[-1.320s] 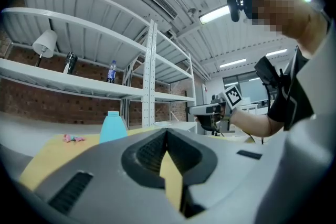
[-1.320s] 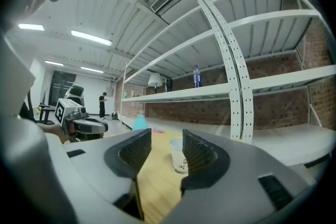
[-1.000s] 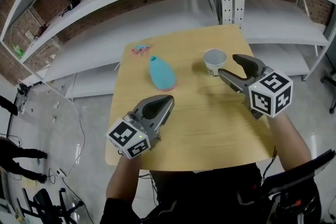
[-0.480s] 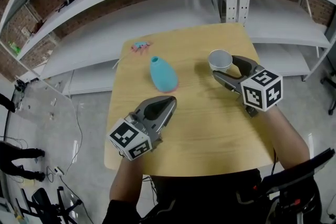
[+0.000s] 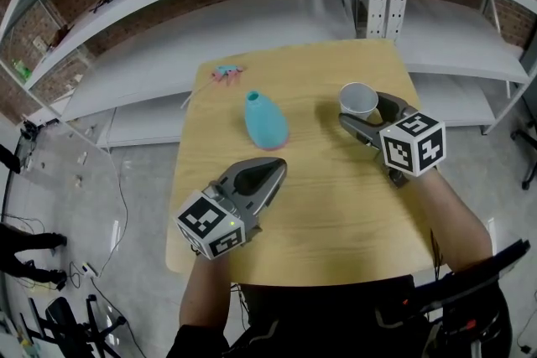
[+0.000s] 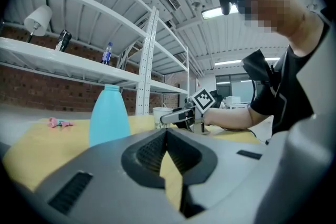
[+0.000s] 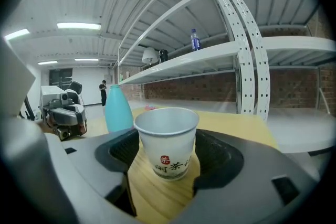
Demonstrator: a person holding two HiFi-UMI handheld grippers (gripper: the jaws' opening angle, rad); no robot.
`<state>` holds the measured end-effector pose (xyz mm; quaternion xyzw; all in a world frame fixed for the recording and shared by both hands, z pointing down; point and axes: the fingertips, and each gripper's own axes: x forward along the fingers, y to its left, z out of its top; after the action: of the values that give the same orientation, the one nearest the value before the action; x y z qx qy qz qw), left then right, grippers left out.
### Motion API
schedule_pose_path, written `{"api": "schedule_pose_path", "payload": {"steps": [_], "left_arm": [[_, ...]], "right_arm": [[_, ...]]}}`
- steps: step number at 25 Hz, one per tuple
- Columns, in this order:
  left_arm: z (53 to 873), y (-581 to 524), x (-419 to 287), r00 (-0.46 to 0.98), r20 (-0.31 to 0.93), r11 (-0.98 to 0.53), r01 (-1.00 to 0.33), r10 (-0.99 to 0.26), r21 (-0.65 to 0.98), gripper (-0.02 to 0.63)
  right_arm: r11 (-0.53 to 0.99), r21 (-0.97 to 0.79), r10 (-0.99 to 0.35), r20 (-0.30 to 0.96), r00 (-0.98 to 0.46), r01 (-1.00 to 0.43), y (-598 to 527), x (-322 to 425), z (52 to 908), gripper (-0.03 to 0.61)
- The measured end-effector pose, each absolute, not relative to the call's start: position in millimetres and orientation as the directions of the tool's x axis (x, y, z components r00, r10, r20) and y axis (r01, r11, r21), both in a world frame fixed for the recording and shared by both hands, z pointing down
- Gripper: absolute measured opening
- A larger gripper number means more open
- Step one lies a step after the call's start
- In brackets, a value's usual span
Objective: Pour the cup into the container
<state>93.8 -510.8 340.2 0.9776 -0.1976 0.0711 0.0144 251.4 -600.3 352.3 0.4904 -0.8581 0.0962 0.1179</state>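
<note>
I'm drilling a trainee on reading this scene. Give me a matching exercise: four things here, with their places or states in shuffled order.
1. paper cup
2. teal bottle
3. pink bits
4. left tool

A. jaws together, nothing held
B. near the far left corner of the table
C. between the open jaws of the right tool
D. stands alone, mid-table

Pairs: 1-C, 2-D, 3-B, 4-A
</note>
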Motion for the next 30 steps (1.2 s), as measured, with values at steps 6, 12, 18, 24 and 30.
{"api": "schedule_pose_path", "payload": {"steps": [6, 12, 18, 24, 30], "left_arm": [[339, -510, 93, 0.909, 0.144, -0.919, -0.395, -0.391, 0.0, 0.002], [340, -511, 93, 0.906, 0.143, -0.916, -0.402, -0.397, 0.006, 0.002], [340, -512, 95, 0.91, 0.142, -0.919, -0.394, -0.39, -0.001, 0.002], [342, -511, 96, 0.909, 0.143, -0.919, -0.395, -0.391, -0.001, 0.002], [342, -510, 97, 0.91, 0.145, -0.919, -0.394, -0.389, 0.003, 0.002]], "right_arm": [[0.501, -0.058, -0.819, 0.292, -0.495, -0.864, -600, 249, 351, 0.316], [0.499, -0.058, -0.82, 0.292, -0.493, -0.864, -600, 250, 352, 0.316], [0.515, 0.008, -0.82, 0.297, -0.49, -0.857, -595, 248, 342, 0.314], [0.53, 0.215, -0.838, 0.28, -0.469, -0.82, -578, 235, 290, 0.313], [0.534, 0.397, -0.844, 0.302, -0.443, -0.746, -570, 211, 256, 0.313]]}}
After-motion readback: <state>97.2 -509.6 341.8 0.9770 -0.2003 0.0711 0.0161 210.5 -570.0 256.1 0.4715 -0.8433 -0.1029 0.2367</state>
